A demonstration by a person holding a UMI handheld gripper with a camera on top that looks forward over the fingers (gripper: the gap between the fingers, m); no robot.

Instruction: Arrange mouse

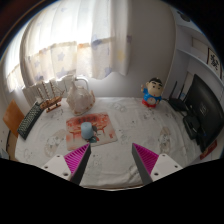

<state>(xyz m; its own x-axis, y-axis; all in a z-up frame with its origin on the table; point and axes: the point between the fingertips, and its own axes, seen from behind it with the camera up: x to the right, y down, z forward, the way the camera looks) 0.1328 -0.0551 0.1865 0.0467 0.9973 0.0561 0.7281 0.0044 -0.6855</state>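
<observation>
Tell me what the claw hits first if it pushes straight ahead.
Probably nothing close: the claw is open over bare tablecloth. The mouse on its mat lies slightly to one side of that line; the doll stands farther off. Depth is hard to judge.

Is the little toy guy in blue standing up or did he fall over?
Standing up. The toy figure sits upright on the table, head above its body, far beyond the open gripper.
</observation>
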